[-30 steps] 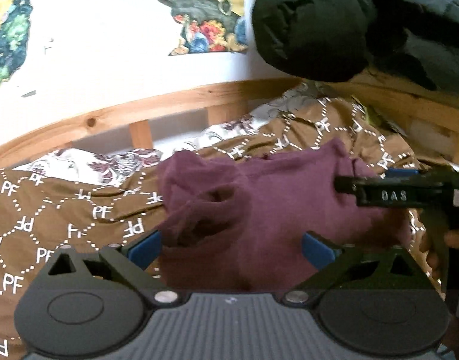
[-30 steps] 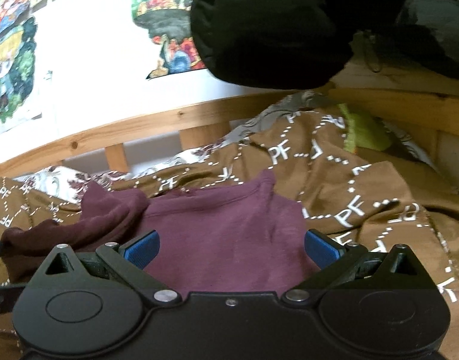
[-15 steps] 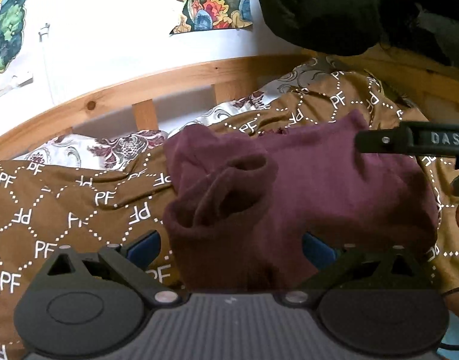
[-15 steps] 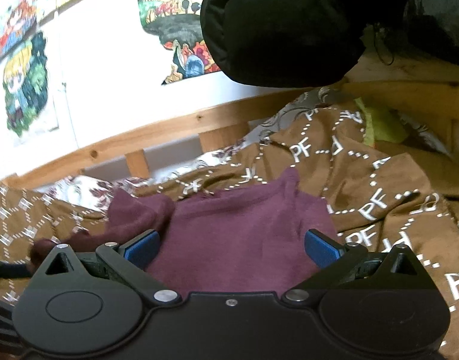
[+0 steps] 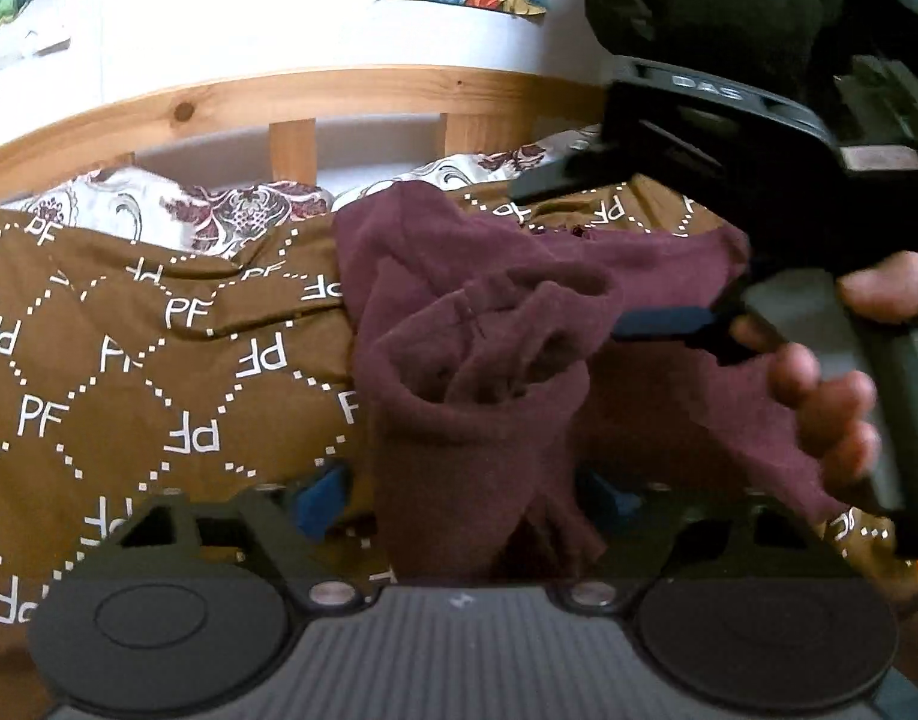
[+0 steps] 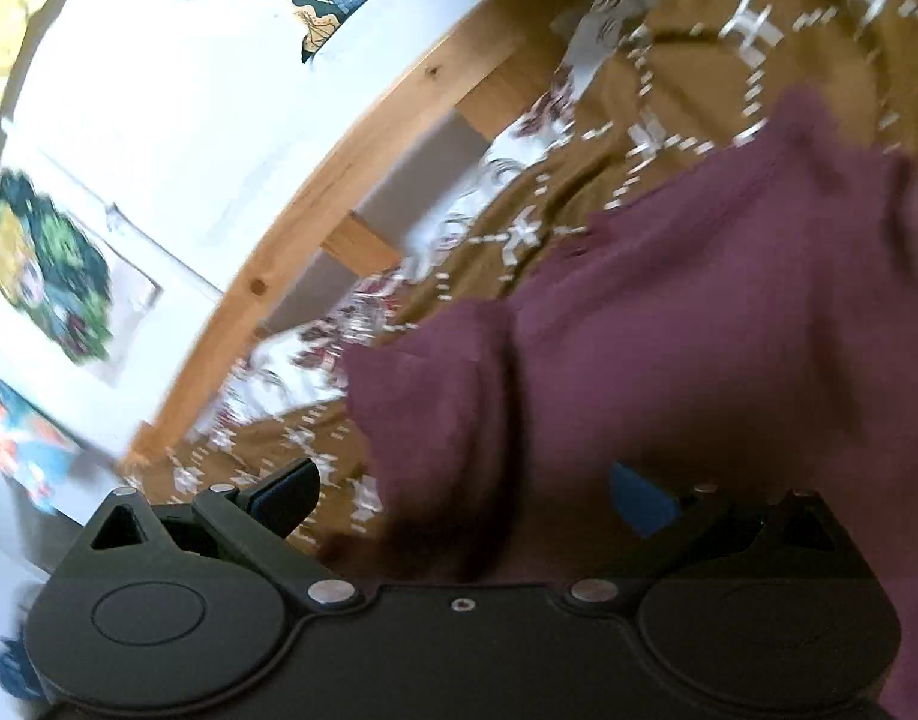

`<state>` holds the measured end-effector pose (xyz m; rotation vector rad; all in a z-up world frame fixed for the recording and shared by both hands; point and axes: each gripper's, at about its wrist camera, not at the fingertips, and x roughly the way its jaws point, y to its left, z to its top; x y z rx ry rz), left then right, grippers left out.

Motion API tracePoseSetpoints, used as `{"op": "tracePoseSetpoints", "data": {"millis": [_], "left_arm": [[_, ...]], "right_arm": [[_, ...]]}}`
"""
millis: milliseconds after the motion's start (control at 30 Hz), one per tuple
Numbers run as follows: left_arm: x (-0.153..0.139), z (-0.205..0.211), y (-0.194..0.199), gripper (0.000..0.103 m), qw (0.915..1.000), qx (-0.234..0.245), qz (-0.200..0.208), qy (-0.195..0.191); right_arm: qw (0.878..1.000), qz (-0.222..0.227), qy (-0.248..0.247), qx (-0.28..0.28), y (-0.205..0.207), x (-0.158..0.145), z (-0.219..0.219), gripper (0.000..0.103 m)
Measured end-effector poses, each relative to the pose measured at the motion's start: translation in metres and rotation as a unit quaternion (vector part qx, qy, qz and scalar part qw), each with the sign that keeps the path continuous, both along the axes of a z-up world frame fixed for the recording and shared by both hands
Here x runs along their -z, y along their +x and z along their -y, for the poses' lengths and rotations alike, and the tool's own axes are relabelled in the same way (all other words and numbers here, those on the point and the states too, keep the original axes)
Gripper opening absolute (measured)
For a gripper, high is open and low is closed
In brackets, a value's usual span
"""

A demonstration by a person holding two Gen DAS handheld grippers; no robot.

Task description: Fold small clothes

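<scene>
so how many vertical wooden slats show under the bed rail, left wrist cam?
2. One slat left of centre, a second slat to its right by the right gripper. More may sit hidden behind that gripper.

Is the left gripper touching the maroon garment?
Touching. In the left wrist view, the maroon garment hangs bunched between the left gripper's blue pads, covering the right one.
</scene>
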<state>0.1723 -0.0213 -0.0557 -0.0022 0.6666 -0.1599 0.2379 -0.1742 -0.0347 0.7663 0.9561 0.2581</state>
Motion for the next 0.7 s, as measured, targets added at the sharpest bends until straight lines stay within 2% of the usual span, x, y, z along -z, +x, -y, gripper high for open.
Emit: {"op": "tracePoseSetpoints", "data": {"millis": [67, 133, 233, 300, 333, 367, 400, 533, 700], "left_arm": [[0.000, -0.002, 0.002, 0.061, 1.0000, 0.003, -0.003, 0.001], [0.000, -0.001, 0.001, 0.048, 0.9999, 0.007, 0.001, 0.009], [-0.001, 0.004, -0.004, 0.038, 0.9996, 0.016, 0.013, 0.021], [-0.004, 0.009, -0.007, 0.036, 0.9991, 0.022, 0.021, 0.030], [-0.006, 0.013, -0.009, 0.036, 0.9988, 0.026, 0.024, 0.035], [-0.008, 0.017, -0.011, 0.035, 0.9983, 0.032, 0.029, 0.040], [-0.010, 0.022, -0.014, 0.035, 0.9977, 0.040, 0.034, 0.043], [-0.018, 0.046, -0.020, 0.035, 0.9941, 0.076, 0.055, 0.054], [-0.019, 0.086, -0.025, 0.035, 0.9875, 0.123, 0.070, 0.070]], "right_arm": [[1.000, 0.006, -0.010, -0.010, 0.011, 0.002, -0.010, 0.100], [1.000, 0.004, -0.023, -0.018, 0.017, 0.004, -0.017, 0.090], [0.999, 0.004, -0.043, -0.028, 0.018, 0.009, -0.024, 0.072], [0.998, 0.009, -0.054, -0.033, 0.016, 0.010, -0.024, 0.045], [0.997, 0.018, -0.060, -0.037, 0.014, 0.008, -0.023, 0.038], [0.997, 0.029, -0.067, -0.040, 0.011, 0.006, -0.020, 0.025], [0.996, 0.044, -0.070, -0.043, 0.008, 0.002, -0.015, 0.018], [0.989, 0.115, -0.080, -0.054, -0.006, -0.018, 0.007, 0.015], [0.966, 0.190, -0.158, -0.078, -0.031, -0.047, 0.033, 0.014]]}}
